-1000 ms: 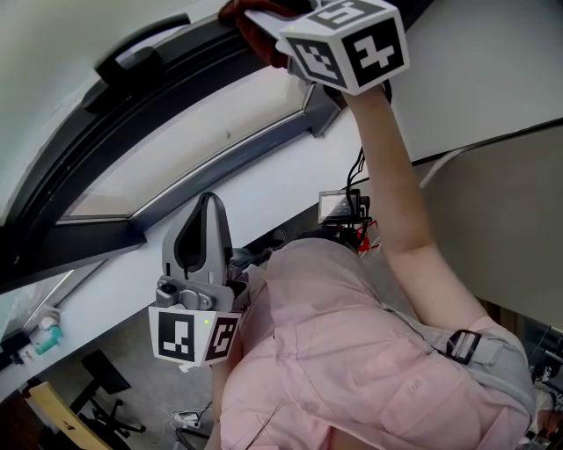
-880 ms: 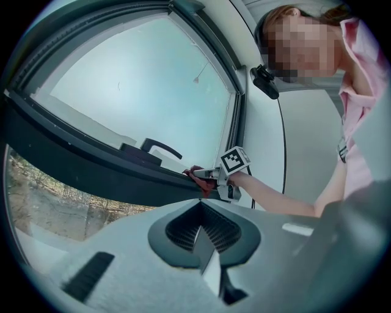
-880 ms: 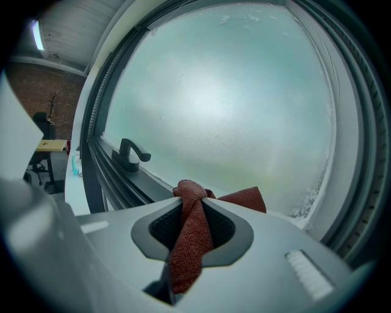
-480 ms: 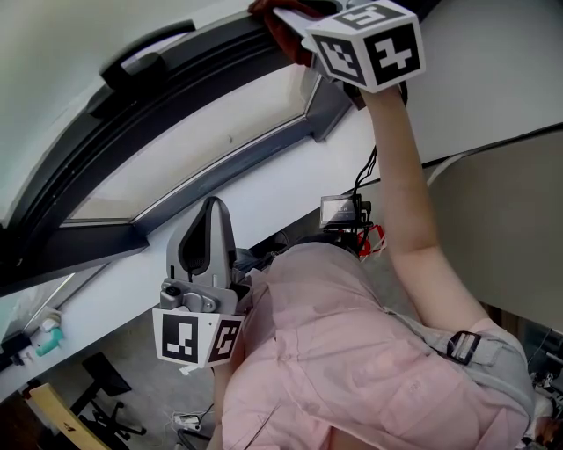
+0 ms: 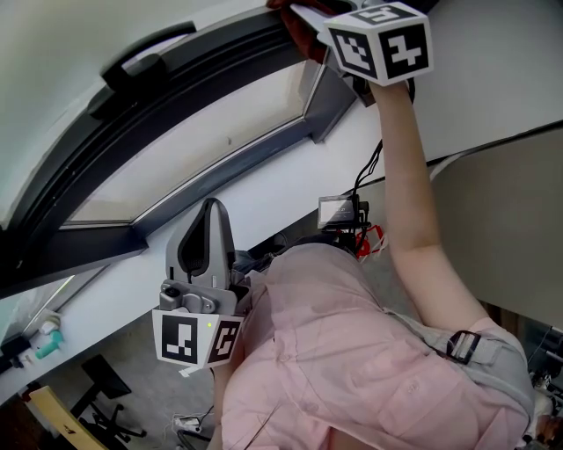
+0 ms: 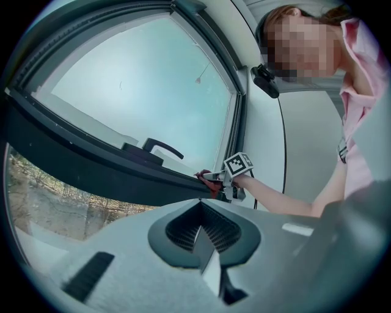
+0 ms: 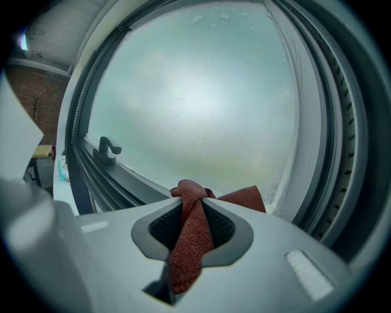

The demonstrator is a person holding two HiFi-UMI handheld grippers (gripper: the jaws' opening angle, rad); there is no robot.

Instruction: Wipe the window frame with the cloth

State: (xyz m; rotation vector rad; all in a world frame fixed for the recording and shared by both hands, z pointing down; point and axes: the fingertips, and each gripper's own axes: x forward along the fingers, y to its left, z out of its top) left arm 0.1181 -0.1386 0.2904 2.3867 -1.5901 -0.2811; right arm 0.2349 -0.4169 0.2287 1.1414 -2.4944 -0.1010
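Window frame [image 5: 202,66]: dark, curving from the lower left of the head view to the top centre.
Pane [image 5: 211,132]: frosted and pale, filling most of the right gripper view.
Person [image 5: 352,352]: wearing a pink shirt, reaching one bare arm up toward the top centre of the head view.
Right tongs [image 5: 303,18]: clamping down on the cloth and pressing it against the frame's inner edge, at the very top of the head view.
Left tongs [image 5: 204,237]: sitting closed on nothing, pointing up, low and left of centre, well apart from the frame.
Cloth [image 7: 189,244]: rust red, bunching between the right tongs, its free end touching the frame beside the pane.
Window handle [image 5: 145,53]: black, lying along the frame in the upper left.
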